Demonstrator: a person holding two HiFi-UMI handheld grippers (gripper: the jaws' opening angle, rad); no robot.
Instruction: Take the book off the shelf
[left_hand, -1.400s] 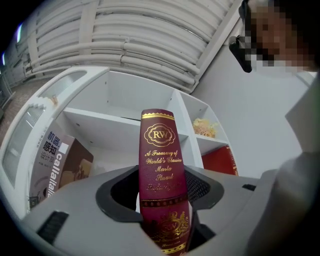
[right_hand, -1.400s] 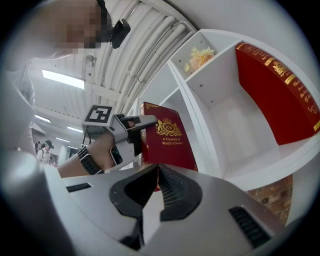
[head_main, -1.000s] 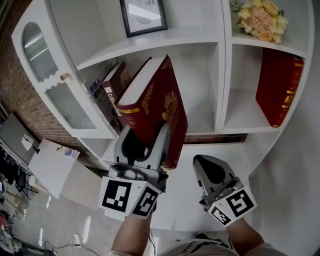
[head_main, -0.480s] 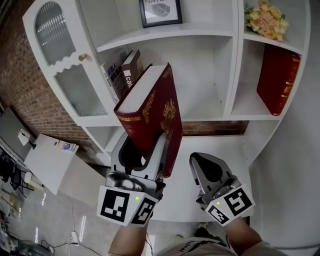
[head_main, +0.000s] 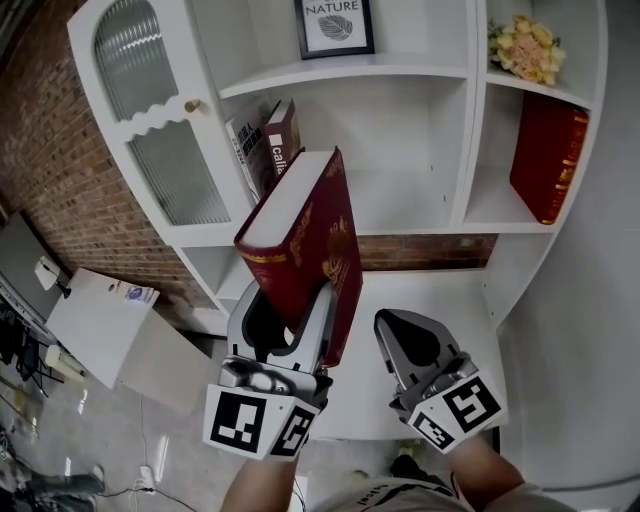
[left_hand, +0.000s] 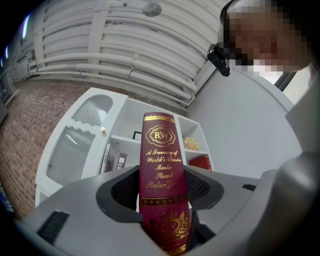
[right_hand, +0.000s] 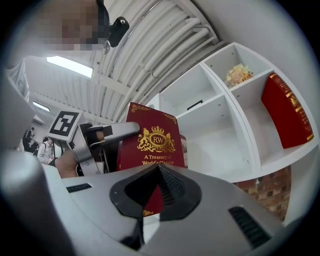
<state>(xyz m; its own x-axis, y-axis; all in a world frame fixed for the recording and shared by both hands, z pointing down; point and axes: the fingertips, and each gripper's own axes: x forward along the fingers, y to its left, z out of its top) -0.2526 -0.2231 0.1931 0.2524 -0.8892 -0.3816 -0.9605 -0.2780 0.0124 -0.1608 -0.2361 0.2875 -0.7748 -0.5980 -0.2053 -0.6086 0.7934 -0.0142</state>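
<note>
A thick dark-red book (head_main: 300, 235) with gold lettering stands upright in my left gripper (head_main: 288, 308), clear of the white shelf unit (head_main: 410, 200). The jaws are shut on its lower spine end, pages facing up-left. In the left gripper view the book's spine (left_hand: 161, 170) fills the gap between the two pads, in front of the shelf. My right gripper (head_main: 400, 338) hangs just right of the book, jaws shut with nothing held. In the right gripper view the book's cover (right_hand: 152, 142) shows behind its closed tips (right_hand: 159, 176).
Two leaning books (head_main: 265, 150) remain in the middle compartment. Another red book (head_main: 545, 150) stands in the right compartment, with flowers (head_main: 525, 50) above it and a framed print (head_main: 335, 25) on the top shelf. A glass cabinet door (head_main: 150, 130) is at left, a white box (head_main: 100, 320) below.
Both grippers have drawn back from the shelf, and the red book has come with the left one, now farther from the middle compartment. The jaws' states look unchanged.
</note>
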